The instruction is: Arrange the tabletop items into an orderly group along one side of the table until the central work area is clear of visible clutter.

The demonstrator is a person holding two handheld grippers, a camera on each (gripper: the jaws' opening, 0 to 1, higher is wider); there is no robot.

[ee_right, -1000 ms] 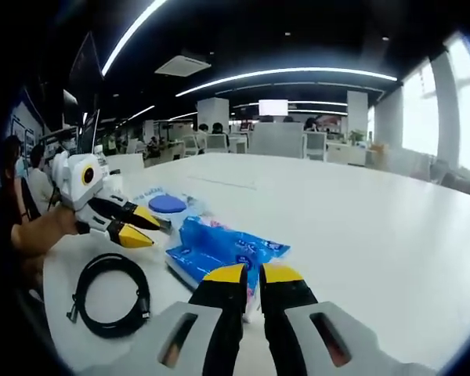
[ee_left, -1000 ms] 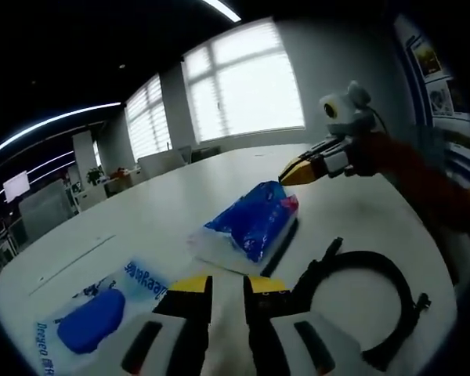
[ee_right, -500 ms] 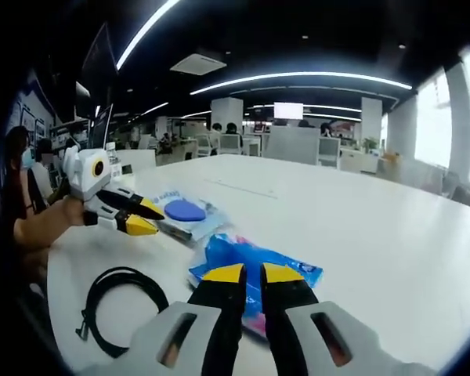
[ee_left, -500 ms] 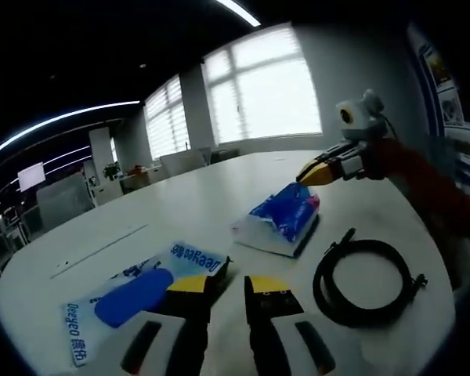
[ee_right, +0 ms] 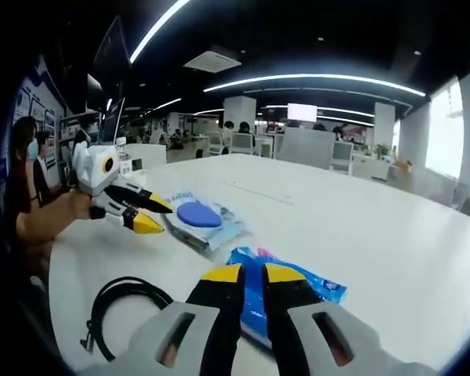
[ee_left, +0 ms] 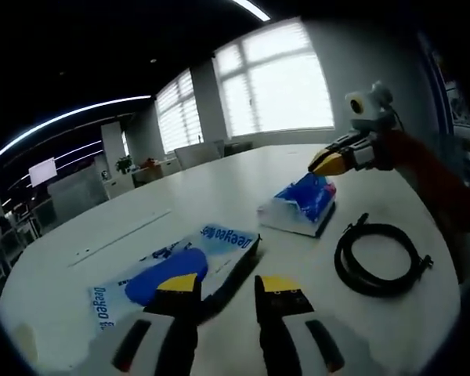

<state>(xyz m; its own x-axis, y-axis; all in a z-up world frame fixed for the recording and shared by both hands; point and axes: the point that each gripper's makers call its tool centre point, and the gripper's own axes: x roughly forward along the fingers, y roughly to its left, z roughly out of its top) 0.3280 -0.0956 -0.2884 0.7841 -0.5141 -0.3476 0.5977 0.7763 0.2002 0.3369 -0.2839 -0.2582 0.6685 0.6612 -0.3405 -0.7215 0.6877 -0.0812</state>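
A: Left gripper (ee_left: 223, 283)?
B: Jaws apart w/ a clear gap, nothing between them, over the white desk (ee_left: 102, 243). Just ahead of its left jaw, the flat clear packet w/ the blue oval inside (ee_left: 176, 264), lying on the desk. Further out, ahead-right, the blue tissue pack (ee_left: 302, 203). Black cable coil (ee_left: 377, 257) to the right of the jaws, near that pack but apart from it.
A: Right gripper (ee_right: 251, 273)?
B: Jaws nearly together, only a thin slit, holding nothing. Tissue pack (ee_right: 282, 291) lies right under/past the tips; can't tell if they touch it. Cable coil (ee_right: 125, 309) left of the jaws. Blue-oval packet (ee_right: 201, 218) ahead-left, apart from the tissue pack.
A: Each one in the other's view?
B: Yes. Right gripper (ee_left: 331, 160) hangs above the tissue pack's far end. Left one (ee_right: 147, 215) is beside the packet's left edge, jaws spread.
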